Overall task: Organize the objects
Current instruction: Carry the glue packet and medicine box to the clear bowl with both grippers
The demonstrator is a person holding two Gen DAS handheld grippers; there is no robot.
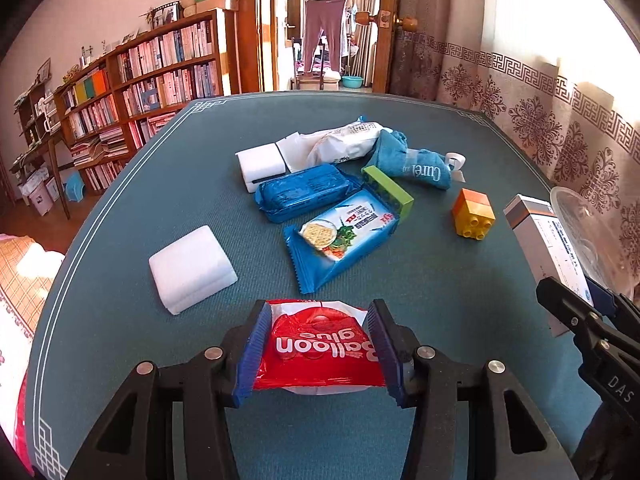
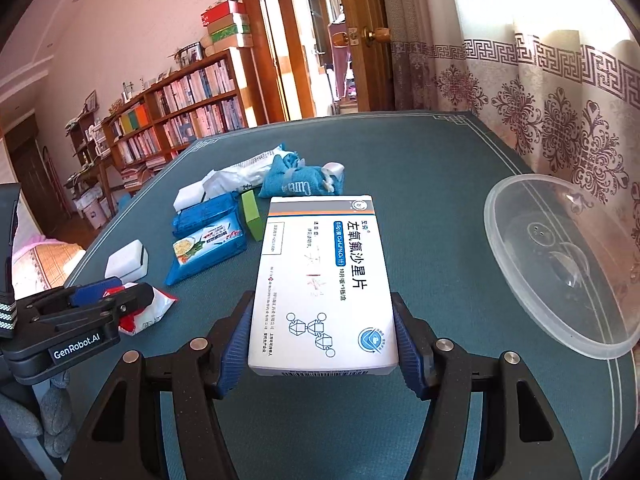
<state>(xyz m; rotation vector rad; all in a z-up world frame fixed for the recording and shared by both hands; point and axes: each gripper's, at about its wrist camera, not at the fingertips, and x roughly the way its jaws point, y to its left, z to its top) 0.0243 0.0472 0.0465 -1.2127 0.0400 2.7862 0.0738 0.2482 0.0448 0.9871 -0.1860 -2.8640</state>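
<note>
On the teal cloth-covered table (image 1: 120, 320), a red plastic "Balloon glue" packet (image 1: 320, 354) sits between the left gripper's (image 1: 318, 350) fingers at the near edge. A white foam block (image 1: 191, 268) lies ahead to its left; a blue cracker packet (image 1: 342, 240) lies straight ahead, with a blue wrapped biscuit pack (image 1: 304, 192) behind it. A green rectangular block (image 1: 388, 190) touches the cracker packet's far right corner. Farther right, apart, stands a yellow-and-orange toy brick (image 1: 474, 214). A white cardboard medicine box (image 2: 324, 280) (clamped in the right gripper (image 2: 324, 344)) lies left of a clear plastic bowl (image 2: 560, 264).
</note>
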